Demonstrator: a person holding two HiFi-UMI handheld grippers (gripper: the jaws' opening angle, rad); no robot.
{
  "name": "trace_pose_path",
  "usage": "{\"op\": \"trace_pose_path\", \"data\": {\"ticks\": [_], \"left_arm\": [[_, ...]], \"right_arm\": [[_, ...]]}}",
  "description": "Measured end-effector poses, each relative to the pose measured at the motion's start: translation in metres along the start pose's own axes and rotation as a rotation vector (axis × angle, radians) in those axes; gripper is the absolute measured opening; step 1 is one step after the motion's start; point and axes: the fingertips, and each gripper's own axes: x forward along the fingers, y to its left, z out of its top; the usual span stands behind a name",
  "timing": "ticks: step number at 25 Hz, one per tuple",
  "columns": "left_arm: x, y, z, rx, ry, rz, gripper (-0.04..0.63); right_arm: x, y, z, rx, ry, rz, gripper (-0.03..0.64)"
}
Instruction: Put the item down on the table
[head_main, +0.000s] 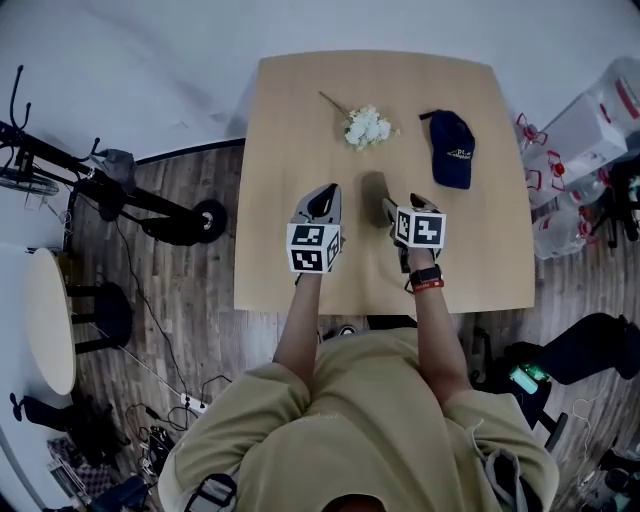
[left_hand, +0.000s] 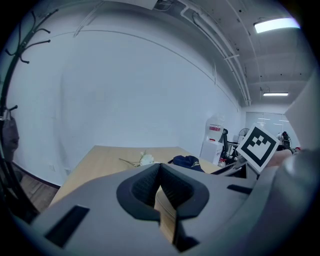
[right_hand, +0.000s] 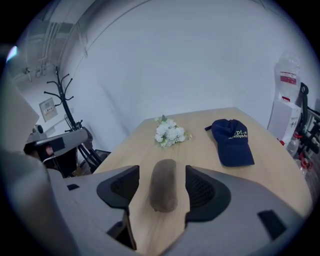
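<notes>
Releasing looks complete: your right tongs (right_hand: 162, 192) stand spread, the brown case (right_hand: 163, 175) lying on the table (right_hand: 200, 145) between their jaws, left tongs (left_hand: 161, 190) pressed together, empty; next, draw straight back without nudging it.

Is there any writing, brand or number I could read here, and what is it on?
Nothing reads clearly.
Cap: two lines of pale print, too blurred to quote.
Water jug: red label, too small.
Wall sign: too small.
Marker cubes: black-and-white squares, no words.
</notes>
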Motion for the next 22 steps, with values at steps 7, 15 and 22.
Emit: {"op": "trace_pose_path", "data": {"ticks": [7, 15, 22], "left_arm": [[-0.028, -0.019, 0.011, 0.026, -0.031, -0.011, 0.023], [-0.066, -0.038, 0.025, 0.066, -0.071, -0.017, 0.023], [-0.096, -0.038, 0.027, 0.084, -0.091, -0.009, 0.023]], "right_arm": [[-0.044, 0.006, 0.008, -0.056, -0.101, -0.038, 0.254], [-0.089, 0.018, 0.012, -0.05, -0.209, -0.067, 0.185], [-0.122, 0.037, 0.017, -0.075, -0.29, -0.068, 0.112]]}}
